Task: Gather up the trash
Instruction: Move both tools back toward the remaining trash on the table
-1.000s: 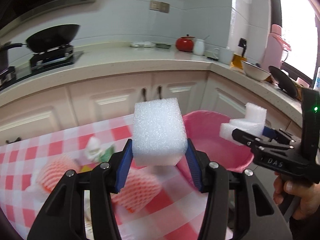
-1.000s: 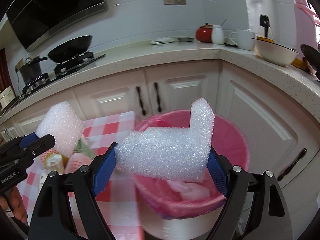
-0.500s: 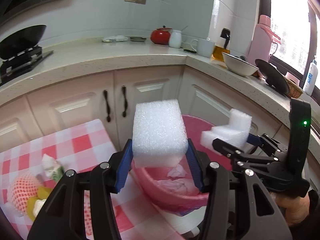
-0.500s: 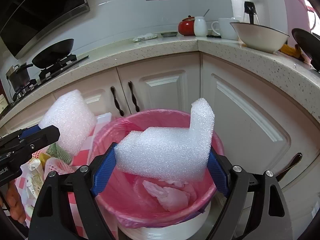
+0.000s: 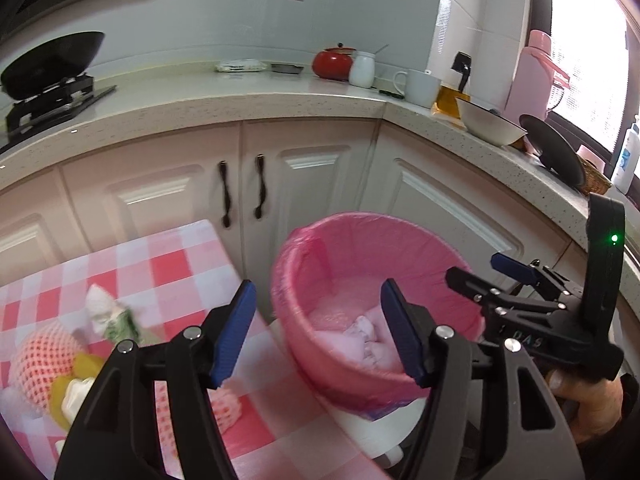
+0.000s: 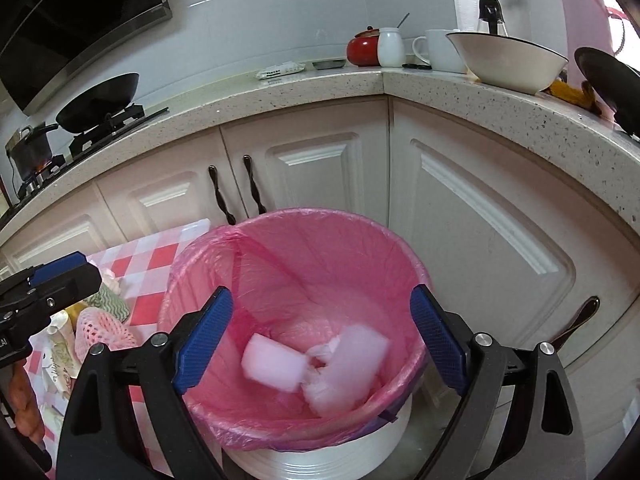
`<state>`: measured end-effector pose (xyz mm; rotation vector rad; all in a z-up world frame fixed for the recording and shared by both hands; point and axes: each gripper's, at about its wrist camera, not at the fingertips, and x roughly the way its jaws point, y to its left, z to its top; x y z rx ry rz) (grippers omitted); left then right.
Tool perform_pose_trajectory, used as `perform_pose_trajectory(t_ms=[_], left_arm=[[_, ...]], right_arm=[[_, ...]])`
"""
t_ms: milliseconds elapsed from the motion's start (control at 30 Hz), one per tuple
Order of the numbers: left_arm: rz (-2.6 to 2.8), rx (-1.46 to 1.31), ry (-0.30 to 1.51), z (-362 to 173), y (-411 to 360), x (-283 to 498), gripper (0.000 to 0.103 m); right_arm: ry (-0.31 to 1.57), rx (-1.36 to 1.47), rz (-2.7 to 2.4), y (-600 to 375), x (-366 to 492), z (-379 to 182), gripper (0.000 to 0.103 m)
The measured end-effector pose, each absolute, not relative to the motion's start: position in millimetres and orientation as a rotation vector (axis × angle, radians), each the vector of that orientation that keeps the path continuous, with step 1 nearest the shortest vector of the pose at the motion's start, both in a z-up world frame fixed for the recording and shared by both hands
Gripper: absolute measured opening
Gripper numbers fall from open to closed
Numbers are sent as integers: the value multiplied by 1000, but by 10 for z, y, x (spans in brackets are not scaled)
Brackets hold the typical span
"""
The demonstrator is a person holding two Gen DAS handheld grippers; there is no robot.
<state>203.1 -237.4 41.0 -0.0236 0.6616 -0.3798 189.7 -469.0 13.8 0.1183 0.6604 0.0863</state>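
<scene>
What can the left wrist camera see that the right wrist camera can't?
Only the left wrist view shows the right gripper from the side, with the hand holding it, and the white bottle by the window.

Only the right wrist view shows the two foam pieces lying in the bin, a small pot on the stove, and the left gripper from the side.

Both show the pink-lined bin, the checked table, the wok, the red pot, the mug and the white bowl. Both grippers are open and empty.

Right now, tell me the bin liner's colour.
Pink bin liner, translucent; clearest in the right wrist view.
</scene>
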Motion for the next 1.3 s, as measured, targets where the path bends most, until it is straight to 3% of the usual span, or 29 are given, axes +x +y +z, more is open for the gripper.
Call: perform_pose_trajectory(t_ms=[433,867,1300], left_arm=[[-222,-64,645,244,-1418,1427,68],[-43,-101,676,11,-278,671,70],[-6,-142,743,-312,-119,210,82]], right_arm=[[606,76,171,-3996,1350,221,85],[686,83,306,-3132,877,-68,85],[741,47,366,-2738,578,-283,85]])
